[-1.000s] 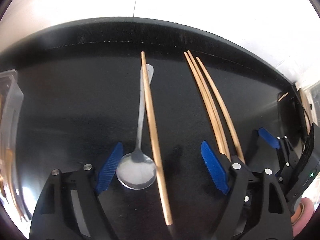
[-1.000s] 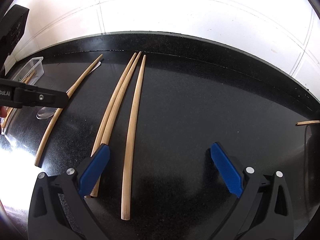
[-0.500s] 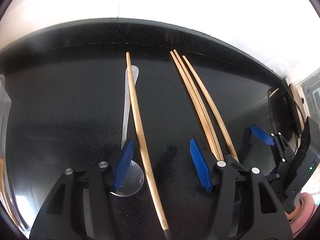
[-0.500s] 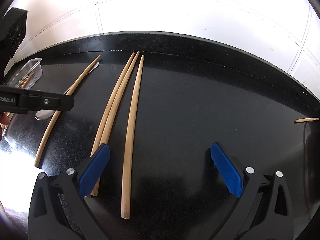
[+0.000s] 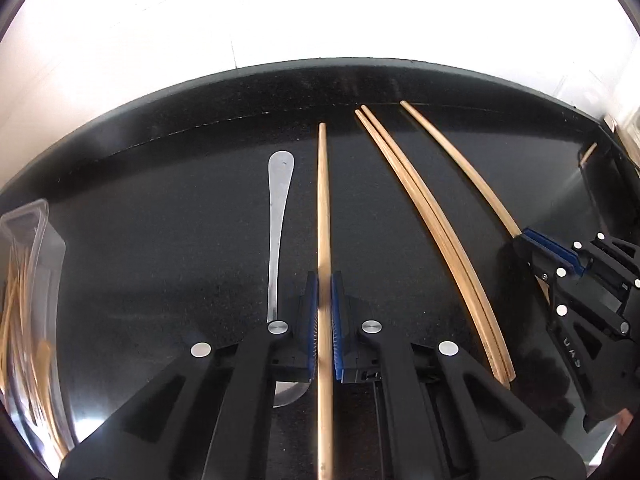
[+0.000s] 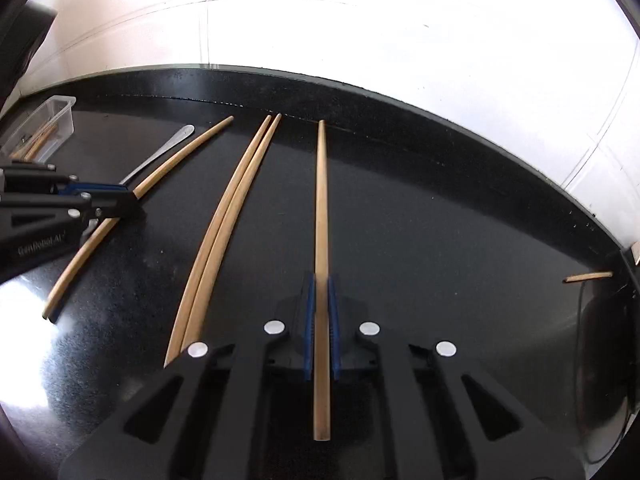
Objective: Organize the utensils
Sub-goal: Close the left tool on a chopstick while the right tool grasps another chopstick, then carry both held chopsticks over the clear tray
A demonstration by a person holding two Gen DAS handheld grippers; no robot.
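Several wooden chopsticks and a metal spoon (image 5: 277, 232) lie on a black counter (image 5: 168, 248). My left gripper (image 5: 324, 280) is shut on one chopstick (image 5: 323, 200), its blue pads pressing the stick on both sides; the spoon lies just left of it, its bowl partly hidden under the left finger. My right gripper (image 6: 321, 284) is shut on another chopstick (image 6: 321, 200). A pair of chopsticks (image 6: 224, 224) lies side by side between the two grippers. In the right wrist view the left gripper (image 6: 128, 196) shows at the left edge, clamped on its stick (image 6: 176, 164).
A clear plastic bin (image 6: 44, 128) with chopsticks in it stands at the far left of the counter, also close by in the left wrist view as a clear bin (image 5: 28, 280). A white tiled wall (image 6: 360, 48) backs the counter. A short stick end (image 6: 588, 277) pokes out at the right edge.
Both grippers went from open to shut, each on a chopstick. The left one shifted right off the spoon bowl onto the stick beside it; the right one's stick now sits centred between its pads.
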